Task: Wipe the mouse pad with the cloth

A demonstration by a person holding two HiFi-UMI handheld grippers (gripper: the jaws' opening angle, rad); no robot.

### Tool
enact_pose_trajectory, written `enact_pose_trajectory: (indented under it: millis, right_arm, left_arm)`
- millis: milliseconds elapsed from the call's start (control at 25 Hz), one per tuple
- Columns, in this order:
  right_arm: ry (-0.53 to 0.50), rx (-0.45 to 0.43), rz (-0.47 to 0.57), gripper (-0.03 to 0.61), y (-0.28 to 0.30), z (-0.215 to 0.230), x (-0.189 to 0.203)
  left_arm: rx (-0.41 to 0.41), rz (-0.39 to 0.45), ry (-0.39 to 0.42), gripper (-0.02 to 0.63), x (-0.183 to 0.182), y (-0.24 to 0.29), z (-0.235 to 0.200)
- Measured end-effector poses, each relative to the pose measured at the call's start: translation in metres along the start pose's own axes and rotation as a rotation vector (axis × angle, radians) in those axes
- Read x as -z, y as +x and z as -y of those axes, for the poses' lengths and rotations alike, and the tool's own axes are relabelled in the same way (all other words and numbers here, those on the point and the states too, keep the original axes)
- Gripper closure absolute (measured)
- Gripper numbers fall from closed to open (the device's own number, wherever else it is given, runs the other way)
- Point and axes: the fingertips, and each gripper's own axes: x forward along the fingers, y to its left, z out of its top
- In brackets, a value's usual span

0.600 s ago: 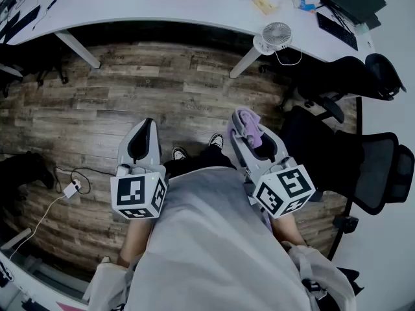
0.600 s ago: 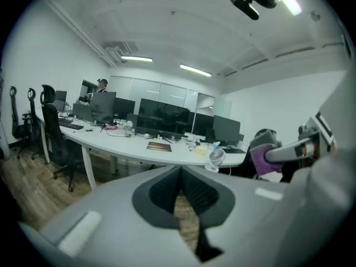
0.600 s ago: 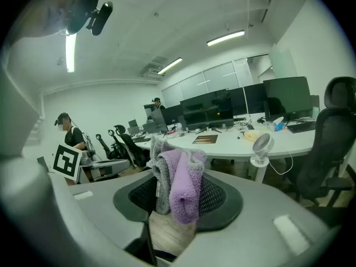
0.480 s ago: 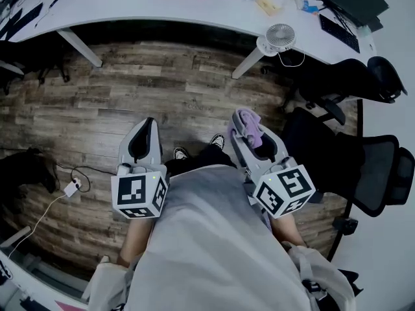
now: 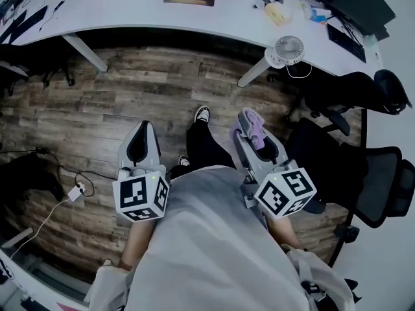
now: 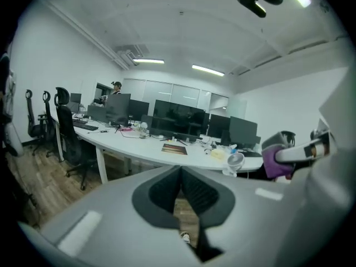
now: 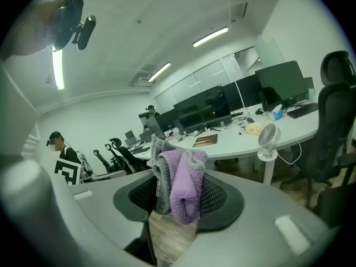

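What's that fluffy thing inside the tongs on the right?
A purple-and-grey cloth, pinched in the right tongs, with its loose end bunched up above them. The part squeezed inside the grip is covered by the cloth's own folds, so it cannot be seen.

Open floor [image 5: 123, 96] lies ahead of me, up to the desk [image 5: 123, 15]. Office chairs [image 5: 366, 173] crowd my right, with a fan [image 5: 288, 46] at the desk's edge.

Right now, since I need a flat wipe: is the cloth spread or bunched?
Bunched. The cloth hangs wadded in thick folds, pinched in the right gripper.
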Motion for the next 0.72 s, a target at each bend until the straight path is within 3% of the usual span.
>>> enact_pose_trajectory:
  millis: [480,720]
  right_arm:
    - [0.035,-0.089,-0.046,0.414,0.126,0.038,-0.060]
    - [0.130,-0.140,-0.074,0.414,0.196,0.070,-0.100]
  left_arm:
    - [-0.047,-0.011,0.013,0.614,-0.049,0.114,-0.021]
    - [-0.046,-0.043,0.014,0.614,-0.082,0.188,-0.025]
